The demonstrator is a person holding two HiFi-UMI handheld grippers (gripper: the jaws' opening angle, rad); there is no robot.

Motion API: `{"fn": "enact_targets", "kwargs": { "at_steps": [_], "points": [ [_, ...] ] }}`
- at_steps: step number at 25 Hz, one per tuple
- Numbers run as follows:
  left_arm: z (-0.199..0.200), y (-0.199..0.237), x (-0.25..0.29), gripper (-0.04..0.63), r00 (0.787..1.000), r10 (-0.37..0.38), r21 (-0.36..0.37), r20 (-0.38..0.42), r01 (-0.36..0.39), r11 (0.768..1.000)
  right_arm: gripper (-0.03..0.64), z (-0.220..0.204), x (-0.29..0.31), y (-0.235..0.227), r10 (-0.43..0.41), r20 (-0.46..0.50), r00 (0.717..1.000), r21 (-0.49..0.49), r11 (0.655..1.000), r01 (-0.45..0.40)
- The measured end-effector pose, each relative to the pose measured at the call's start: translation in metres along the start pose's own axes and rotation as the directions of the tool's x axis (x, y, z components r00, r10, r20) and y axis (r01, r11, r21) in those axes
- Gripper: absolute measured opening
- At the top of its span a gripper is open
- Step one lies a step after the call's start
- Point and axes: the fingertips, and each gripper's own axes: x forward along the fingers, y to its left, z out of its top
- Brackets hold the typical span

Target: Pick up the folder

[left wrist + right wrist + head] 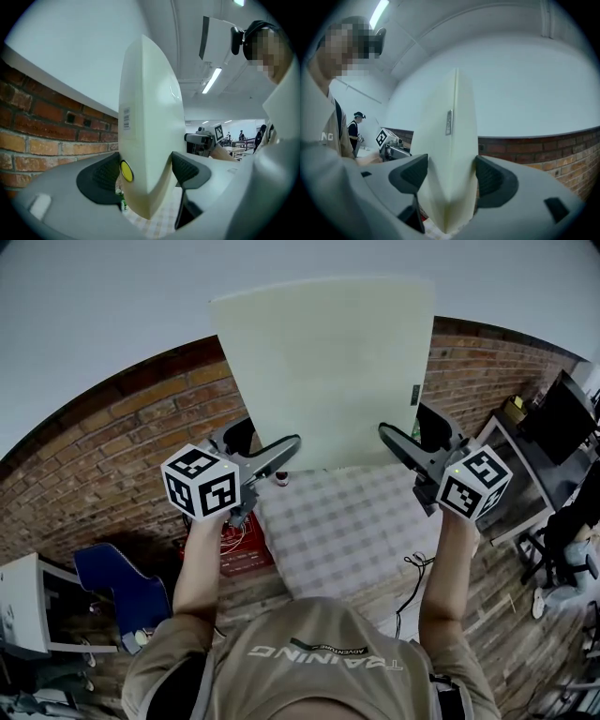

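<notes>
The folder [323, 371] is a pale cream sheet-like cover, held upright in the air above the table. My left gripper [284, 452] is shut on its lower left corner and my right gripper [392, 439] on its lower right corner. In the left gripper view the folder [150, 117] stands edge-on between the dark pads [105, 176], with a small yellow stud against one pad; the left gripper [146, 172] pinches it. In the right gripper view the folder [451, 136] fills the gap and the right gripper [449, 176] presses it from both sides.
Below lies a table with a checked cloth [347, 531] against a brick wall [122, 427]. A red box [242, 547] and a blue chair [117, 582] are at the left. A desk with a dark monitor [561, 413] stands right. A black cable [412, 577] hangs off the table's near edge.
</notes>
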Motion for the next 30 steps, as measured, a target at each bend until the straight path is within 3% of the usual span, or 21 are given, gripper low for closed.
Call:
{"fn": "enact_targets", "kwargs": {
  "at_steps": [4, 12, 30],
  "points": [
    [0.013, -0.001, -0.005, 0.331, 1.000, 0.009, 0.051, -0.004, -0.009, 0.999, 0.287, 0.008, 0.001, 0.004, -0.002, 0.015, 1.000, 0.011, 1.000, 0.002],
    [0.022, 0.001, -0.007, 0.331, 1.000, 0.007, 0.080, -0.008, -0.006, 0.997, 0.287, 0.005, 0.002, 0.003, -0.020, 0.057, 0.998, 0.065, 0.998, 0.017],
    [0.018, 0.006, -0.003, 0.331, 1.000, -0.024, 0.058, 0.002, 0.024, 0.998, 0.287, 0.003, 0.003, 0.001, -0.041, 0.047, 0.998, 0.063, 0.997, 0.038]
  ]
}}
